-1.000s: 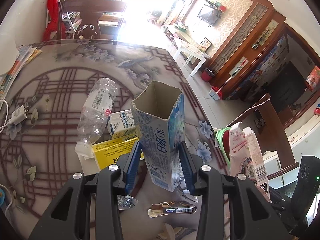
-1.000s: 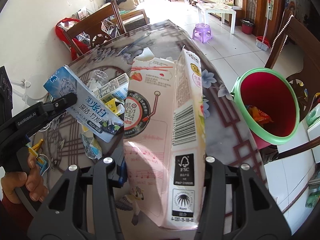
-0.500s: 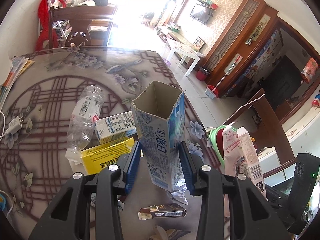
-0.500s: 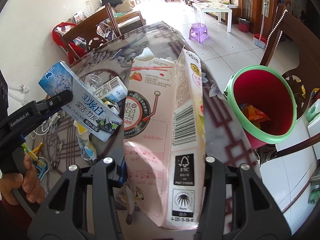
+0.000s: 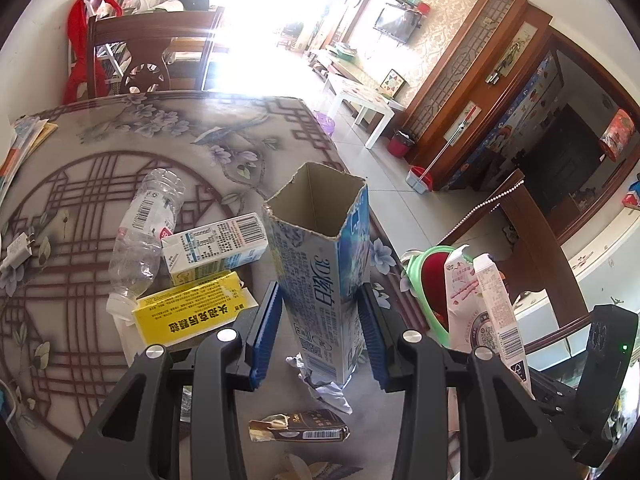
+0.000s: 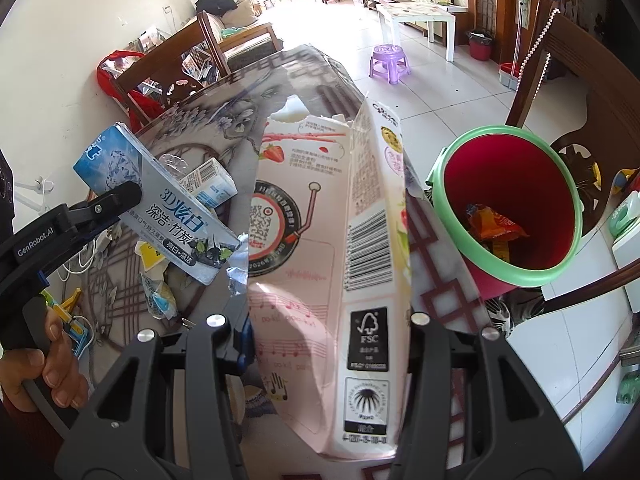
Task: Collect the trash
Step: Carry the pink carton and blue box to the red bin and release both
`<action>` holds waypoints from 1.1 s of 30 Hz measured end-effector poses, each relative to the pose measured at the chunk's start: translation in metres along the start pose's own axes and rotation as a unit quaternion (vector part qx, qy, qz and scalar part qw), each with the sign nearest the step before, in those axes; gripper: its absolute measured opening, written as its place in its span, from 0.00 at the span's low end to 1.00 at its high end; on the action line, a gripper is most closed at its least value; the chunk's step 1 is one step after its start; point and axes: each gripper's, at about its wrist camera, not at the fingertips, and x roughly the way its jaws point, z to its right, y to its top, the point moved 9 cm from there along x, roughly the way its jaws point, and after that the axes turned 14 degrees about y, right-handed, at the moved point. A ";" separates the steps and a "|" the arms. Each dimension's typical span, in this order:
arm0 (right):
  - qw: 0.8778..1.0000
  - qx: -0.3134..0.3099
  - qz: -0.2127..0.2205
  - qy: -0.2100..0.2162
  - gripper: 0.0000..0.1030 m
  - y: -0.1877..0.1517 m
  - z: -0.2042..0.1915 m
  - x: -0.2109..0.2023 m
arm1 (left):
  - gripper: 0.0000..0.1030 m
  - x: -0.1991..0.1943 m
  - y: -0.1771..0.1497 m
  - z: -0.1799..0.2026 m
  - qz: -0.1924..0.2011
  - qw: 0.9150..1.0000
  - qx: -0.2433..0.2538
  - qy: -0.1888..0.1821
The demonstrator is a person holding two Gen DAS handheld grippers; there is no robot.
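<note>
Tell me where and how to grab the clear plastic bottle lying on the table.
Grip the clear plastic bottle across its ribbed middle, coming down from above with the fingers straddling its width. It lies on its side on the table, white cap toward the yellow box, and a small milk carton crowds its right flank, so its left side looks freer.

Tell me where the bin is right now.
The bin sits on the floor off the table's right edge, beside a wooden chair. In the right wrist view it is just right of the pink carton.
</note>
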 end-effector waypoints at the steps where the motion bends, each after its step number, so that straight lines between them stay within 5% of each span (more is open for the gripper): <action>1: 1.000 0.000 0.000 0.000 0.45 0.000 0.001 0.000 | 0.36 0.000 0.000 0.002 0.000 1.000 0.001 0.000; 33: 1.000 0.020 0.011 -0.003 0.45 0.035 0.107 -0.034 | 0.36 0.018 -0.002 0.093 -0.001 1.000 0.017 0.013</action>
